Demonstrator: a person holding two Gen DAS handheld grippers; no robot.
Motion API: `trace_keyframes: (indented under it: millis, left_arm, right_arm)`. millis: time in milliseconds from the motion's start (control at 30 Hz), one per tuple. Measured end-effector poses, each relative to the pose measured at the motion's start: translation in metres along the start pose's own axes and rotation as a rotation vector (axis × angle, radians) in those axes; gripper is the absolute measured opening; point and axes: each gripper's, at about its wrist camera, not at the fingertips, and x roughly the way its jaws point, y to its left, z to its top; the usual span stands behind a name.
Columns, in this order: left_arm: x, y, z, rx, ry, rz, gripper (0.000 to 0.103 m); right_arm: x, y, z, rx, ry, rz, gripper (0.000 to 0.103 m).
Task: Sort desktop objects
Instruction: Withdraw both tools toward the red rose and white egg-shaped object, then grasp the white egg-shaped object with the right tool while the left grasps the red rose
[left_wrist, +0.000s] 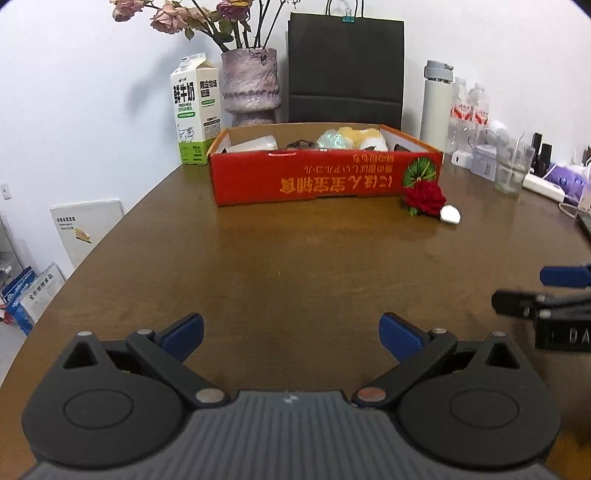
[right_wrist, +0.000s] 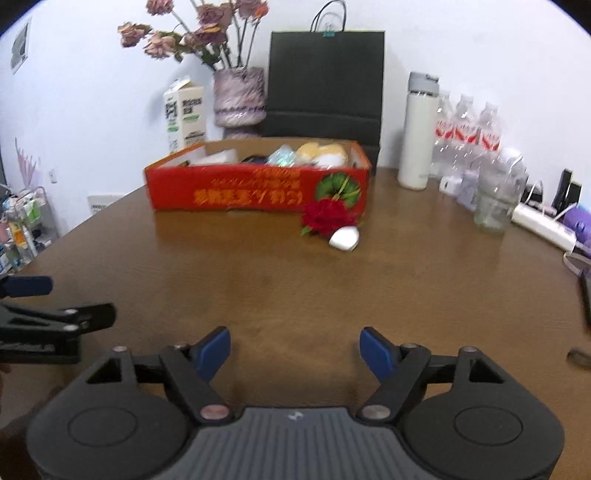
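A red cardboard box (left_wrist: 325, 181) (right_wrist: 258, 190) stands at the far middle of the brown table and holds several items. A red artificial rose (left_wrist: 424, 199) (right_wrist: 327, 218) lies against the box's front right corner. A small white case (left_wrist: 450, 214) (right_wrist: 344, 238) lies beside the rose. My left gripper (left_wrist: 291, 334) is open and empty, low over the near table. My right gripper (right_wrist: 294, 350) is open and empty, near the table's front. Each gripper shows at the side of the other's view.
Behind the box stand a milk carton (left_wrist: 194, 110), a vase of dried roses (left_wrist: 251, 85) and a black paper bag (left_wrist: 345, 66). At the right stand a white flask (right_wrist: 417, 133), water bottles (right_wrist: 465, 136), a glass (right_wrist: 495, 203) and a power strip (right_wrist: 543, 225).
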Motion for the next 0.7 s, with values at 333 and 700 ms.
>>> trace_keyframes:
  millis: [333, 700]
  left_arm:
    - [0.045, -0.016, 0.051, 0.035, -0.041, -0.064, 0.103]
    - [0.112, -0.063, 0.097, 0.113, -0.001, -0.184, 0.103]
  right_arm:
    - [0.109, -0.042, 0.07, 0.004, 0.075, 0.014, 0.06]
    - [0.129, -0.074, 0.073, 0.029, 0.089, 0.002, 0.028]
